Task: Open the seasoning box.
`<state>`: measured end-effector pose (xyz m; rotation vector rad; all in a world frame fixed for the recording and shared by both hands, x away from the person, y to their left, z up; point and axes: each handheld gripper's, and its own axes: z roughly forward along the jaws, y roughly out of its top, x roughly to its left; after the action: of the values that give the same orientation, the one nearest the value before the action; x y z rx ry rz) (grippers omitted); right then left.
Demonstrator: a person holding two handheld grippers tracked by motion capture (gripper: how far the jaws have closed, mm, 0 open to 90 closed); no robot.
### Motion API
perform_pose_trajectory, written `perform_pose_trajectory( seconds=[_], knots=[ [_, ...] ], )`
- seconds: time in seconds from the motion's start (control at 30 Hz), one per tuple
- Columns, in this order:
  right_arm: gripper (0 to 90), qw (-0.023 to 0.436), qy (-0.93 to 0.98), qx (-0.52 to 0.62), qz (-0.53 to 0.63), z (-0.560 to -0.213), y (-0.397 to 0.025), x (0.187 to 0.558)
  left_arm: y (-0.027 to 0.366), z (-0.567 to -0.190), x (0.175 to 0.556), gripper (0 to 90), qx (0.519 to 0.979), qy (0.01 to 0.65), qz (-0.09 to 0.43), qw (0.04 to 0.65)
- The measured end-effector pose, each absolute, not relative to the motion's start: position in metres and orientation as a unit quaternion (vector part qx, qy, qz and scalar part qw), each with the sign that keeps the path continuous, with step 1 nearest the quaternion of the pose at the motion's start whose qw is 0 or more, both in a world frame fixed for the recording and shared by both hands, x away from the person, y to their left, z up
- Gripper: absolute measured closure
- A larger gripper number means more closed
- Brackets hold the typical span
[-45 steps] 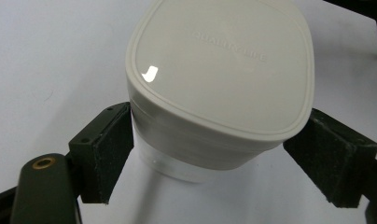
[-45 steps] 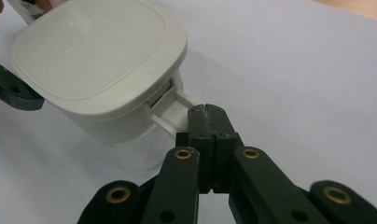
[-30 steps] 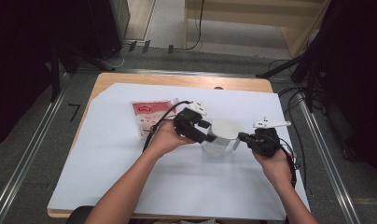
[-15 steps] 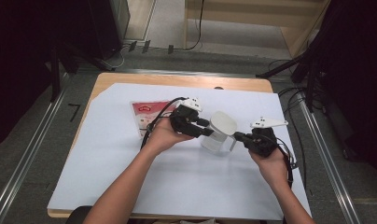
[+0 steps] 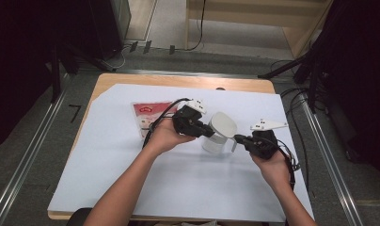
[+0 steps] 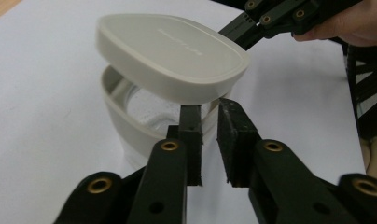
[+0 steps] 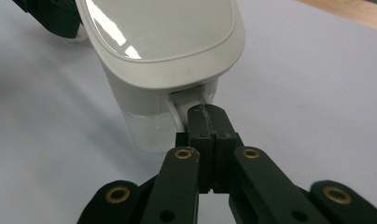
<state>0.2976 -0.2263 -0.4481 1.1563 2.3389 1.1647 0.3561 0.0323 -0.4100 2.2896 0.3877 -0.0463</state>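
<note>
The right tool (image 7: 206,122) is clenched tight on the small tab (image 7: 189,103) that sticks out under the near edge of the beige lid (image 7: 163,32), jaws pressed flat together with only a sliver of plastic between them. That grip looks thin: judged from here, a sharp pull could let the tab slip free and the lid snap back down.

The lid (image 6: 170,53) sits tilted, lifted on the left tool's side and hinging down toward the right tool. The left tool (image 6: 209,140) stands slightly parted just at the rim of the clear container (image 6: 130,130), one jaw tip against the rim, gripping nothing that can be seen. So the container seems braced rather than held. If the lid is lifted harder, the light container (image 5: 215,140) could tip or skid across the white tabletop (image 5: 131,183) away from both tools.

Farther out, beyond the left tool (image 5: 208,133), the red-printed packet (image 5: 148,117) lies flat, well apart. A skidding container would likely not reach it, but a swinging cable (image 5: 162,117) trailing over it might drag it.
</note>
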Motion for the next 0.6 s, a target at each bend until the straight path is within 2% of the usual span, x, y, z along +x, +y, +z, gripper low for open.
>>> perform_pose_trajectory(
  seconds=[0.13,0.6],
  knots=[
    [90.0,0.139,0.812,0.398,0.404,-0.447,-0.226,0.296,0.026,-0.407,0.353,90.0,0.912,0.141,-0.015,0.385],
    [90.0,0.108,0.800,0.414,0.421,-0.451,-0.232,0.298,-0.006,-0.389,0.349,90.0,0.917,0.115,-0.026,0.381]
  ],
)
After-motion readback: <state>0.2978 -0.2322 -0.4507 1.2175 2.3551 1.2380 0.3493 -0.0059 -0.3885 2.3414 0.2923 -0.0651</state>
